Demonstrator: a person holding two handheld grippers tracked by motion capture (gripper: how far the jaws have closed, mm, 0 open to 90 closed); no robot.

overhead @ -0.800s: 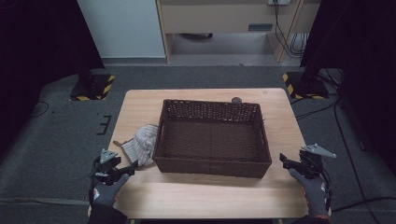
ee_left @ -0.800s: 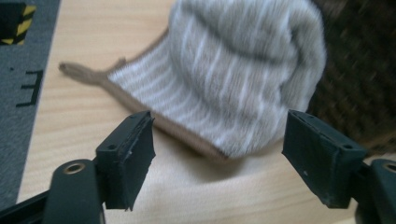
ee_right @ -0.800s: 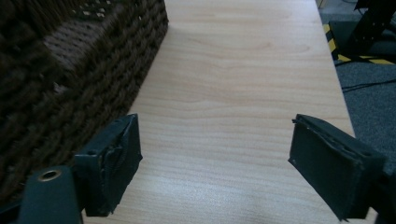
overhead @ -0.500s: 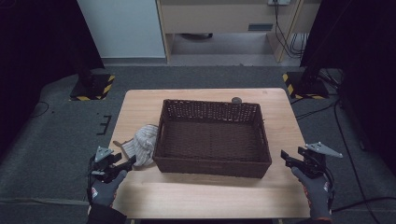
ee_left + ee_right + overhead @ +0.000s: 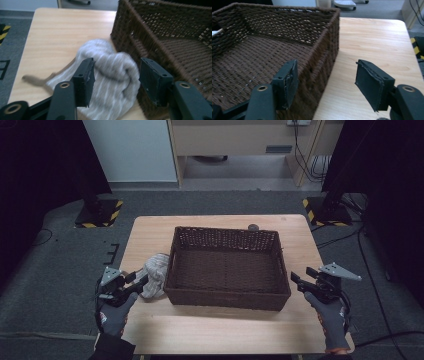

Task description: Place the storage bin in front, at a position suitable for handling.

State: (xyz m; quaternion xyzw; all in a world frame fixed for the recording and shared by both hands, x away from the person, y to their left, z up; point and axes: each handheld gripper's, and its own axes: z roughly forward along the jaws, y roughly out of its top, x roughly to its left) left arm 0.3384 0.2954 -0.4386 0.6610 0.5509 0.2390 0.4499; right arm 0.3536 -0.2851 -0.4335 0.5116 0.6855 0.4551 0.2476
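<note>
Item: we list one striped grey-white cloth (image 5: 110,77), bunched in a soft heap.
Location: on the bench (image 5: 150,235), touching the left outer wall of the brown wicker basket (image 5: 227,297).
Handling: we judge it light, limp and easily squeezed; not fragile, though it will sag and trail.
Hold: we recommend the raised middle fold, away from the basket wall.
Left gripper (image 5: 115,72): jaws parted either side of the heap, not yet pressing.
Right gripper (image 5: 325,80): jaws wide, holding nothing, straddling the basket's near corner.
</note>
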